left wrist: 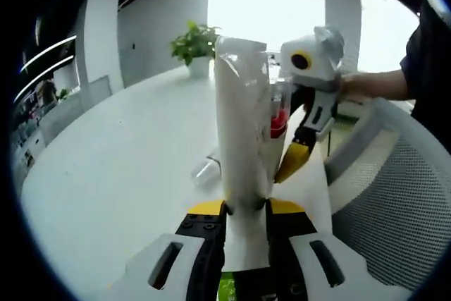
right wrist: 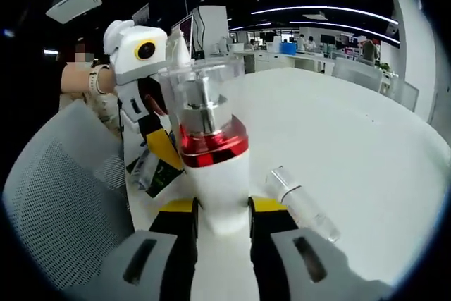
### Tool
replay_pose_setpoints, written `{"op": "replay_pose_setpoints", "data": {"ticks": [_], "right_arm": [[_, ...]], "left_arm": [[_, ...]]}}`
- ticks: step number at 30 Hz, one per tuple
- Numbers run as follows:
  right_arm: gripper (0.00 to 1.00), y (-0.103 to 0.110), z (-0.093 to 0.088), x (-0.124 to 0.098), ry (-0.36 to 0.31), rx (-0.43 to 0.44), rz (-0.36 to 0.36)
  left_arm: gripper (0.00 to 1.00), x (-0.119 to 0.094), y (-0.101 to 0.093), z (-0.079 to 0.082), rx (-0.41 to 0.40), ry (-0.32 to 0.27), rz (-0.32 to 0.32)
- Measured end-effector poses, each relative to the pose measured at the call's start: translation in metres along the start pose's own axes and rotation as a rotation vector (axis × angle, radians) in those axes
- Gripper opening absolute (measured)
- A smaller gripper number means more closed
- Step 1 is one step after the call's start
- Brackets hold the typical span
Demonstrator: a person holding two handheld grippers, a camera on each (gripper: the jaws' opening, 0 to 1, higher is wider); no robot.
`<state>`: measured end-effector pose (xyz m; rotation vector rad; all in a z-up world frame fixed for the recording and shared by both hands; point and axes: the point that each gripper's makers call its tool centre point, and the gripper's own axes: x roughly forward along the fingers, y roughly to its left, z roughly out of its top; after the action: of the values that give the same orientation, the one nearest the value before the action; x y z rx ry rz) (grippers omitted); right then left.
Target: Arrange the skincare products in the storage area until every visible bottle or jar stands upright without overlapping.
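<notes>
**Both grippers clamped on skincare containers above the white table**

In the left gripper view, the left gripper [left wrist: 246, 209] has its two jaws closed on the lower part of a tall white squeeze tube [left wrist: 242, 139], which stands upright between them over the round white table [left wrist: 120, 167]. Just right of the tube the right gripper [left wrist: 296, 163] enters with its yellow-tipped jaws, and part of the red collar shows beside the tube. A small clear plastic bottle [left wrist: 206, 170] lies on its side on the table, just left of the tube base.

In the right gripper view, the right gripper [right wrist: 222, 206] holds a white pump bottle with a shiny red collar and clear cap [right wrist: 209, 153] by its white body, upright between the jaws. The left gripper [right wrist: 165, 149] is just left of this bottle. The clear bottle [right wrist: 299, 202] lies on the table right of the pump bottle.

A grey mesh chair back [right wrist: 60, 195] is left of the pump bottle. This view also shows a dark green packet [right wrist: 156, 174] lying behind the left gripper. The left gripper view shows a green potted plant [left wrist: 195, 47] far behind the tube.
</notes>
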<state>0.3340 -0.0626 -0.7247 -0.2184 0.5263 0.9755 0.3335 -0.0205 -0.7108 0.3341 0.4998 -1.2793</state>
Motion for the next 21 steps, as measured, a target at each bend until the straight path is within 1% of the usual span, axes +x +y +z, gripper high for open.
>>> {"op": "replay_pose_setpoints", "data": {"ticks": [3,12,17,19,21], "right_arm": [[0.28,0.0,0.002,0.0,0.011,-0.038,0.018],[0.27,-0.003,0.0,-0.003,0.03,-0.071,0.043],[0.26,-0.008,-0.006,-0.008,0.049,-0.065,0.02],[0.24,-0.011,-0.007,-0.011,0.051,-0.061,0.002],[0.21,-0.011,-0.008,-0.013,0.052,-0.06,-0.011]], "left_arm": [[0.19,0.001,0.0,0.0,0.0,-0.001,0.012],[0.19,0.003,0.004,0.001,0.006,-0.004,0.028],[0.19,0.005,0.005,0.002,0.01,-0.011,0.039],[0.19,0.005,0.005,0.002,0.009,-0.013,0.04],[0.19,0.005,0.006,0.003,0.013,-0.015,0.045]]}}
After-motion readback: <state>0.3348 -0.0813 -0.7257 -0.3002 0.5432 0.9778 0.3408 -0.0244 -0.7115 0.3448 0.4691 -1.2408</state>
